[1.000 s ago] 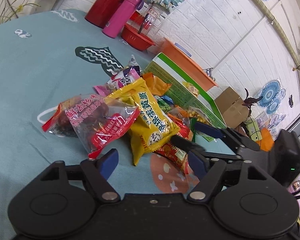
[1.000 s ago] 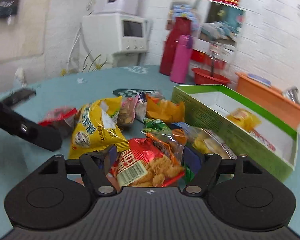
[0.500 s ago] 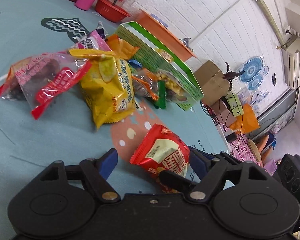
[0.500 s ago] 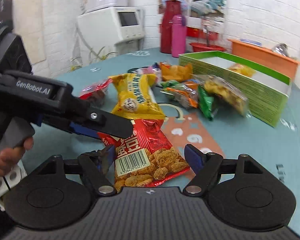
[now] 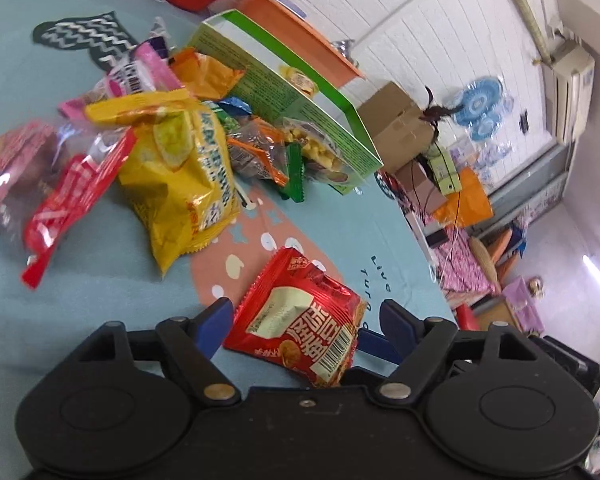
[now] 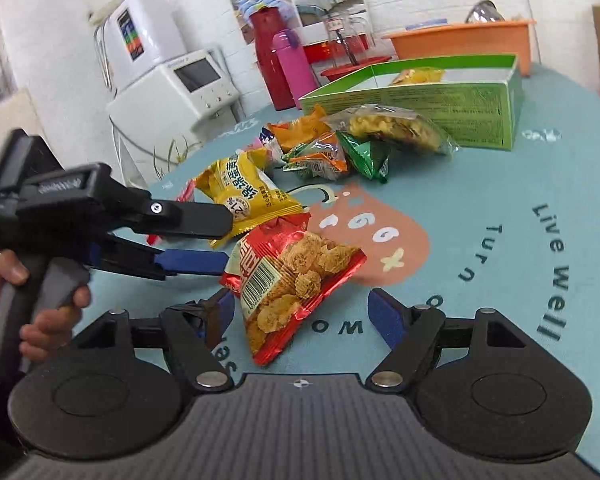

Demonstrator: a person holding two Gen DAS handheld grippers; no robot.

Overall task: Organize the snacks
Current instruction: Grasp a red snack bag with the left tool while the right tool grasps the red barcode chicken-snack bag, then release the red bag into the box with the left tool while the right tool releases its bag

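Red snack packet (image 6: pixel 292 276): it lay flat on the worktop (image 6: pixel 480 208), apart from the main heap and well short of the green box (image 6: pixel 440 100), between the fingers of both my grippers.
Left gripper (image 5: pixel 304 316): its jaws stood apart either side of the packet, clamped on nothing; in the right wrist view its tips lay just beside the packet's left edge.
Right gripper (image 6: pixel 300 312): jaws wide apart, the packet's lower corner between them, not gripped.
Collision risk: both grippers crowded the same packet, so I judged that closing either one might knock the other's fingers.
Grip risk: the foil looked slick and puffed with air; a pinch on the crimped edge alone could slip or swing.
Contents risk: a hard squeeze across the middle could crush the pieces inside.
Heap risk: the yellow bag (image 6: pixel 248 192) sat just behind, and a sweep forward might drag it along.
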